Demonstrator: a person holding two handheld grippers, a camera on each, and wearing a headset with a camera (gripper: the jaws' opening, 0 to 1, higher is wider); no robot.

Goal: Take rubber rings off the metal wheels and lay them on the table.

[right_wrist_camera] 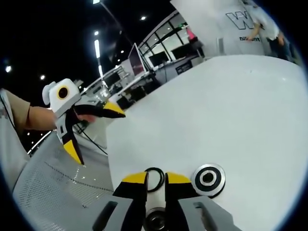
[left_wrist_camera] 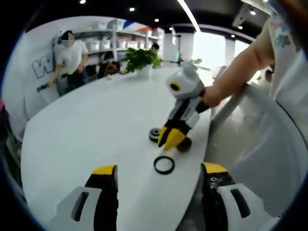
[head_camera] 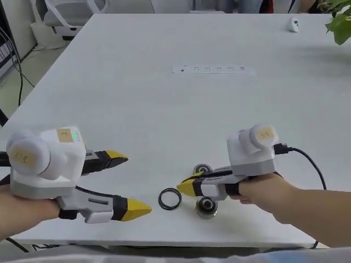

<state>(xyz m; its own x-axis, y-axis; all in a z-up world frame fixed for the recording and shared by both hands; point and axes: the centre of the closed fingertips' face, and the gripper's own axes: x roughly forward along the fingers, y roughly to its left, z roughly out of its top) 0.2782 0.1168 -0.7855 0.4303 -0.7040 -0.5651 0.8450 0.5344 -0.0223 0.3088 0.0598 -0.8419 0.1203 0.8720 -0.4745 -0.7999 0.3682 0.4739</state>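
Observation:
A loose black rubber ring [head_camera: 170,198] lies flat on the white table [head_camera: 164,98] near its front edge. Just right of it stands a bare-looking metal wheel [head_camera: 207,206], and a second wheel [head_camera: 202,169] with a dark rim sits behind. My right gripper [head_camera: 186,188] hovers over the wheels, jaws close together with nothing in them, its tips beside the ring [right_wrist_camera: 154,179]. The dark-rimmed wheel [right_wrist_camera: 208,179] is to its right and the other wheel [right_wrist_camera: 156,220] is beneath it. My left gripper [head_camera: 129,183] is open and empty, left of the ring [left_wrist_camera: 164,165], facing the right gripper [left_wrist_camera: 172,138].
A power strip [head_camera: 213,69] lies mid-table and a small white object [head_camera: 294,24] at the far right, next to a potted plant [head_camera: 341,19]. Office chairs [head_camera: 68,16] stand beyond the far left corner. People stand at shelves [left_wrist_camera: 72,57] in the background.

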